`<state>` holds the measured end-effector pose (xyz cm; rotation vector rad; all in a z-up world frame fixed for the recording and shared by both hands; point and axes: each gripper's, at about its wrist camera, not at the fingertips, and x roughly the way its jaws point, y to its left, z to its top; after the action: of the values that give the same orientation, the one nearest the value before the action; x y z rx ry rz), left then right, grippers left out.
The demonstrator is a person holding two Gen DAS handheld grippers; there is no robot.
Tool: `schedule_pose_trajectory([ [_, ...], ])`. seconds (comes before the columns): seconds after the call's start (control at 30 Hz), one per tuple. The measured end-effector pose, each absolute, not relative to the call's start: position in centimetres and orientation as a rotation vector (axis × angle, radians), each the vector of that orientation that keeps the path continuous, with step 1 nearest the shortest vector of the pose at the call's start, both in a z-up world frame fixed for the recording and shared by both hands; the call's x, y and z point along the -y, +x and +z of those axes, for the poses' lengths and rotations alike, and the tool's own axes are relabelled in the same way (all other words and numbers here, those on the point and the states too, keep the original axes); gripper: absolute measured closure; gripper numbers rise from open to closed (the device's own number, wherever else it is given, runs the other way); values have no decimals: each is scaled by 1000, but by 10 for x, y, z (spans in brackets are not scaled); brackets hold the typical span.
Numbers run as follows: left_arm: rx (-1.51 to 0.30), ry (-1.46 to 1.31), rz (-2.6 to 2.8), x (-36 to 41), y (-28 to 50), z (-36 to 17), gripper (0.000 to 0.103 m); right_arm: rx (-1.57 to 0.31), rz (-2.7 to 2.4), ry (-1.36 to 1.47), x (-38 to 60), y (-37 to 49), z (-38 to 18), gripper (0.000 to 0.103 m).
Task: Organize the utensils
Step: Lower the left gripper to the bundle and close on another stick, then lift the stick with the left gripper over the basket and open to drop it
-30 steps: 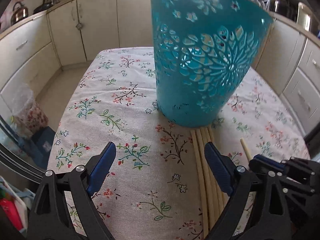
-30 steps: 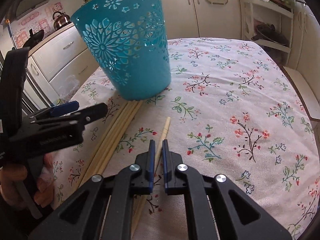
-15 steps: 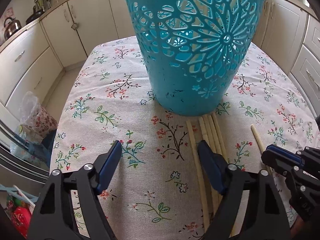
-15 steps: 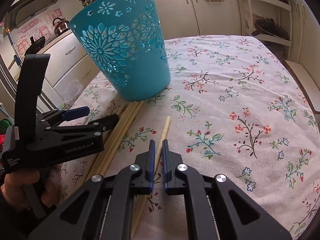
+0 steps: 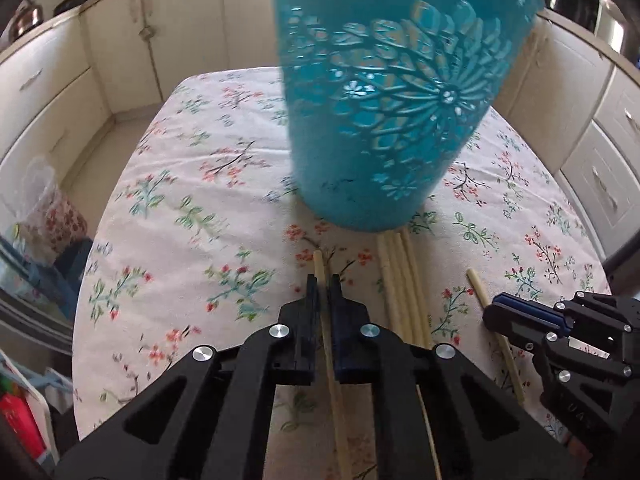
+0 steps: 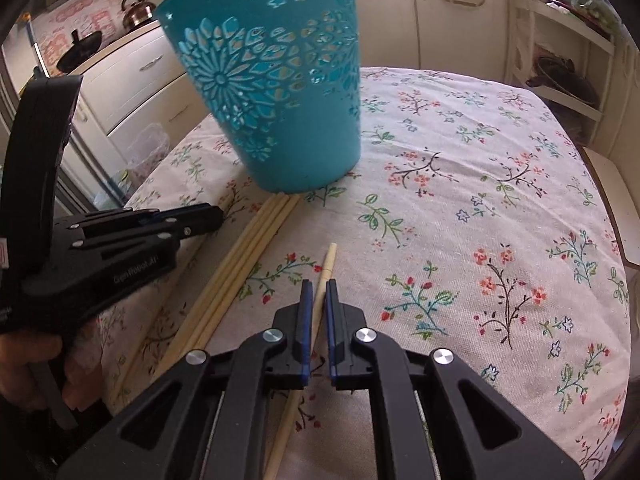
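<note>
A teal cut-out basket (image 5: 396, 112) stands on the flowered tablecloth (image 5: 192, 200); it also shows in the right wrist view (image 6: 280, 92). My left gripper (image 5: 324, 280) is shut on one pale wooden chopstick (image 5: 320, 268). A bundle of several chopsticks (image 5: 400, 276) lies just right of it, reaching the basket's base. My right gripper (image 6: 316, 284) is shut on a single chopstick (image 6: 328, 260) that lies apart from the bundle (image 6: 248, 248). The right gripper also shows at the right of the left wrist view (image 5: 500, 312), and the left gripper at the left of the right wrist view (image 6: 200, 216).
Cream kitchen cabinets (image 5: 120, 48) surround the table. A plastic bag (image 5: 44, 208) sits on the floor at the left. A kettle (image 6: 136, 12) and a pan (image 6: 80, 52) stand on the counter. A chair seat (image 6: 612, 184) is beside the table's right edge.
My left gripper has closed on one chopstick taken from the left side of the bundle. The right gripper stays shut on its single chopstick.
</note>
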<state>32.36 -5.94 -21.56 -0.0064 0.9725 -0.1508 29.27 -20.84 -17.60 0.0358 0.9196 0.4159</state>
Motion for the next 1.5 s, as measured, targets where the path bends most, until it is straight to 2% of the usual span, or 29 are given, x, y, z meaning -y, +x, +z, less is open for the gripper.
schedule_pose_trajectory([
  [0.4,-1004,21,-145,58,336,-216,97,-888,392,93,212,293,-180,97],
  [0.6,-965,-88,-192,38,328,-205,98,-873,371,39,204,291,-178,97],
  [1.1,-477,-303,-317,4,286,-52,98,-884,393,112,213,294,-180,97],
  [1.27,-331,-299,-314,17,305,-1,98,-883,392,111,213,294,-180,97],
  [1.5,-173,-359,-232,25,338,42,98,-883,394,115,213,295,-180,97],
])
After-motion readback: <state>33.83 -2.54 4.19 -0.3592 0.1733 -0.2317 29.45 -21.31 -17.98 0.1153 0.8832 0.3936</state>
